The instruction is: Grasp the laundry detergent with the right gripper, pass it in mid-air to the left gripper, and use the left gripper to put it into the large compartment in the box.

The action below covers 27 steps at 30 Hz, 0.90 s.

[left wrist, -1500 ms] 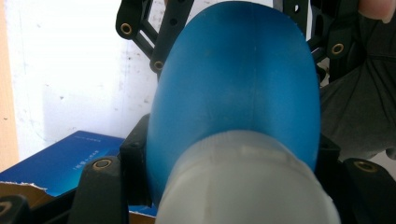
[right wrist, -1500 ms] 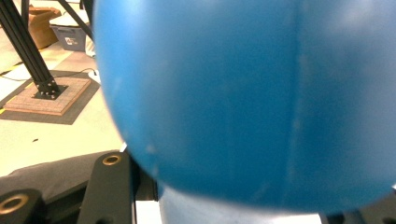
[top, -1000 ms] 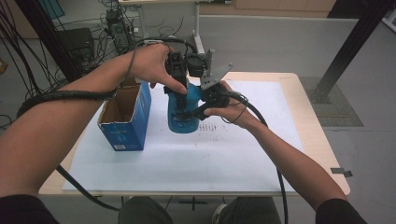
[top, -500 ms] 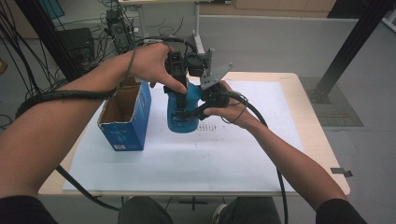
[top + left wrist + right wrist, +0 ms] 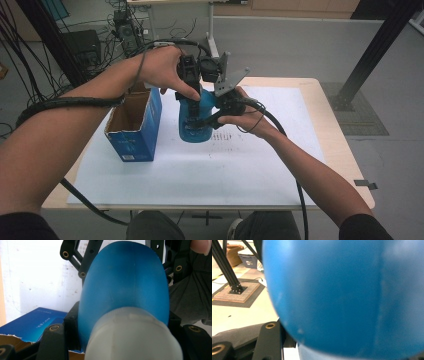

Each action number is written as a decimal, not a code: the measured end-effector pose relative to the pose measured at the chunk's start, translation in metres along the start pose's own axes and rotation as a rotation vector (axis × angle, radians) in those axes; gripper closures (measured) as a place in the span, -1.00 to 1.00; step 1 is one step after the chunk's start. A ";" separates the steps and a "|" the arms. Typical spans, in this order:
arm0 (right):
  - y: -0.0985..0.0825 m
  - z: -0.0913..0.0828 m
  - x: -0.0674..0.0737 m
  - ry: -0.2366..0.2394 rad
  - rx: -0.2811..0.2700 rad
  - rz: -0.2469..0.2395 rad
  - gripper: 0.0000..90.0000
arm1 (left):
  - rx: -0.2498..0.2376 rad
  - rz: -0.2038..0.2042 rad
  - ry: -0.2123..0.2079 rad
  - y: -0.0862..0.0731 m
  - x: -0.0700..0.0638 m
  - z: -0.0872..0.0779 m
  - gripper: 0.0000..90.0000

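White paper underlies a smooth, blue, rounded bottle (image 5: 194,125) with a whitish cap.

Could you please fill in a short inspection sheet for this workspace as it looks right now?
Surface: wooden table under a white sheet with faint marks.
Job's things: blue bottle, pale cap, upright on the sheet.
Clutter: open blue carton beside the bottle.
Grippers: left gripper shut on the bottle's top; right gripper shut on its body.
Cables: black cable trails from the right gripper.
Surroundings: black frame post, grey floor.
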State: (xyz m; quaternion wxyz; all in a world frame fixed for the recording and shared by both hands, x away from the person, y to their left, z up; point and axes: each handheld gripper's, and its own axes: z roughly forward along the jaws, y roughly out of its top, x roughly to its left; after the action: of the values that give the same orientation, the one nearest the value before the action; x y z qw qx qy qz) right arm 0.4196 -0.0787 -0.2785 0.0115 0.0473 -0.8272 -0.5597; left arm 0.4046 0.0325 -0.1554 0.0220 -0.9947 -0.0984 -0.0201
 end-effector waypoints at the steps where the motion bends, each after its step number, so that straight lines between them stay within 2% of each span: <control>1: 0.000 0.000 0.000 -0.002 0.000 -0.002 -0.08 | -0.001 -0.001 0.001 0.000 0.000 0.000 -0.16; 9: 0.001 -0.001 -0.001 -0.012 -0.011 0.000 -0.11 | 0.000 -0.011 0.003 0.001 0.001 -0.003 -0.16; 10: 0.000 -0.001 -0.001 -0.016 -0.012 0.006 -0.21 | -0.002 -0.015 0.000 0.000 0.002 -0.003 -0.16; 11: -0.001 -0.002 -0.001 -0.042 -0.018 0.040 -0.46 | -0.002 -0.018 -0.001 0.000 0.002 -0.003 -0.16; 16: -0.004 -0.011 -0.001 -0.068 0.003 0.089 -0.73 | -0.002 -0.048 0.002 -0.003 0.004 -0.007 -0.16; 18: -0.004 -0.017 0.000 -0.097 0.030 0.110 -0.84 | 0.004 -0.069 0.009 -0.004 0.006 -0.009 -0.16; 21: -0.005 -0.026 0.004 -0.134 0.092 0.134 -0.84 | 0.008 -0.101 0.016 -0.006 0.010 -0.013 -0.16; 23: -0.006 -0.032 0.006 -0.141 0.124 0.154 -0.84 | 0.004 -0.144 0.009 -0.010 0.015 -0.018 -0.16; 27: -0.009 -0.053 0.010 -0.198 0.199 0.194 -0.87 | -0.014 -0.228 0.017 -0.017 0.021 -0.028 -0.16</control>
State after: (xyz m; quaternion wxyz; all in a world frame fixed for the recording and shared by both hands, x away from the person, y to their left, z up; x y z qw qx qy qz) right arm 0.4139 -0.1316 -0.2674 -0.0209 -0.0875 -0.8763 -0.4733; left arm 0.4210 0.0519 -0.1260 0.0136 -0.9770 -0.2105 -0.0318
